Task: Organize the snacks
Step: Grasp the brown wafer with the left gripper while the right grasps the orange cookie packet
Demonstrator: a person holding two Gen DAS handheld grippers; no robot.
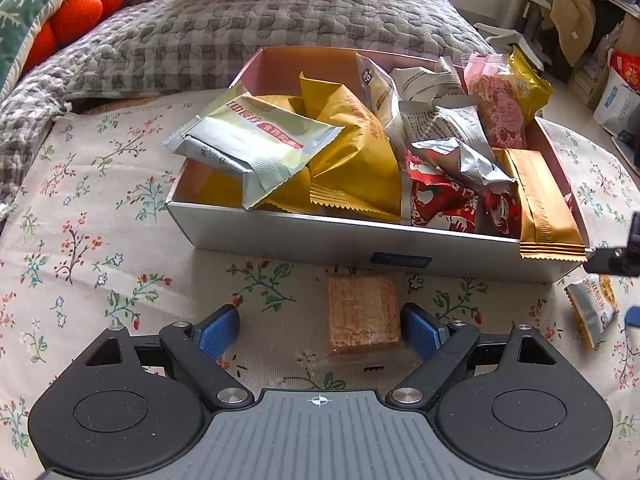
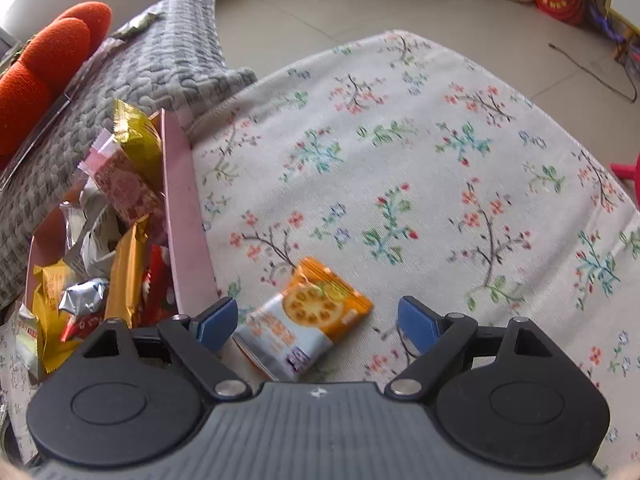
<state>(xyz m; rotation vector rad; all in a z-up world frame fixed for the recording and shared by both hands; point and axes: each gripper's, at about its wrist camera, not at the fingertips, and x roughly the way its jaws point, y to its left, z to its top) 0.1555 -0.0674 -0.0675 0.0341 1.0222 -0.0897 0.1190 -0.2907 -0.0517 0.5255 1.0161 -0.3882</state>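
A shallow box (image 1: 352, 246) with pink inner walls holds several wrapped snacks in yellow, silver, red and pink. It also shows at the left of the right wrist view (image 2: 182, 216). A clear-wrapped wafer snack (image 1: 362, 312) lies on the floral cloth in front of the box. My left gripper (image 1: 320, 330) is open, its blue fingers either side of the wafer, not touching. An orange and silver cookie packet (image 2: 308, 320) lies on the cloth beside the box, also seen in the left wrist view (image 1: 592, 308). My right gripper (image 2: 318, 322) is open around it.
A floral cloth (image 2: 440, 168) covers the surface. A grey quilted cushion (image 1: 240, 32) and orange plush items (image 1: 80, 12) lie behind the box. Beyond the cloth's edge is tiled floor (image 2: 360, 4) with a chair and bags.
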